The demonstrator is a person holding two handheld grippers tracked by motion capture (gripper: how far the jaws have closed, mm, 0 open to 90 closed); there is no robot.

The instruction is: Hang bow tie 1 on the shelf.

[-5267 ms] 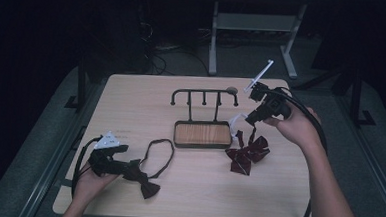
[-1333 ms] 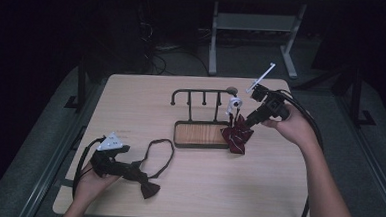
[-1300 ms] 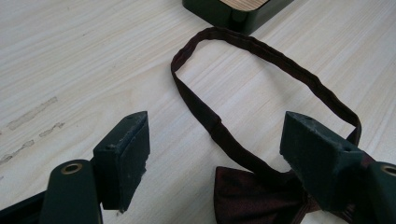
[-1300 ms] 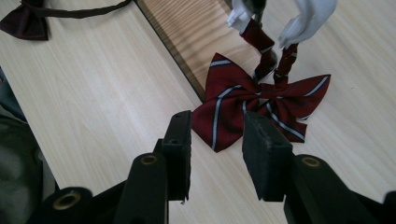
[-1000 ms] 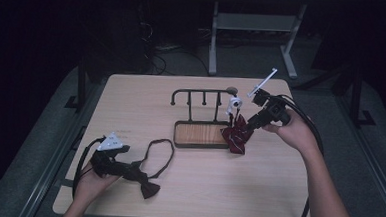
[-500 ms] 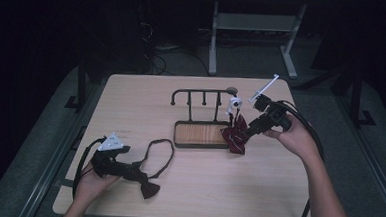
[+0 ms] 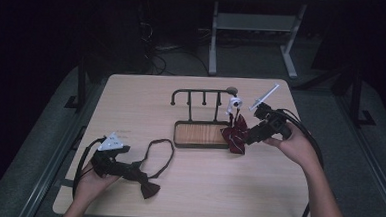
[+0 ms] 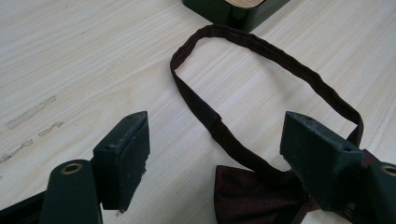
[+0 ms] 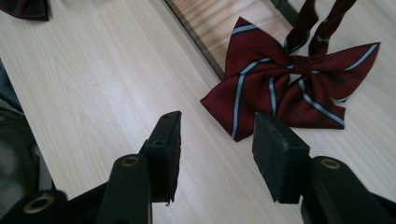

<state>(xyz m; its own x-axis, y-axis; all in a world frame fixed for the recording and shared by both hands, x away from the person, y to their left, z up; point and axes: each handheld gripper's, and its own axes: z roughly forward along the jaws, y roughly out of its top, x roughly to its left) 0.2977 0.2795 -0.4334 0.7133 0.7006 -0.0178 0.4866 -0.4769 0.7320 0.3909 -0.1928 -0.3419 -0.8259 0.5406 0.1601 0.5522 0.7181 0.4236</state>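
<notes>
A red bow tie with white stripes [image 7: 235, 136] [image 9: 285, 84] hangs by its strap from the right end of a black hook rack [image 7: 202, 94] and leans on the rack's wooden base [image 7: 199, 134]. My right gripper [image 7: 252, 136] [image 9: 217, 135] sits just right of it; its jaws have just been opening and nothing is between them. At the front left my left gripper [image 7: 127, 171] [image 8: 215, 140] stands open low over a dark maroon bow tie [image 7: 149, 189] [image 8: 252, 196]. That tie's strap loop [image 7: 161, 152] [image 8: 261, 51] runs between the jaws without being pinched.
A small white piece [image 7: 235, 103] sits at the rack's right end, above the striped tie. Cables trail from both grippers toward the table's [image 7: 131, 100] front corners. Beyond its far edge stands a grey desk frame [image 7: 255, 26] on a dark floor.
The striped bow tie lay on the table right of the rack; it was carried up and left hanging at the rack's right end. The right gripper let go and drew back lower right. The left stayed put.
</notes>
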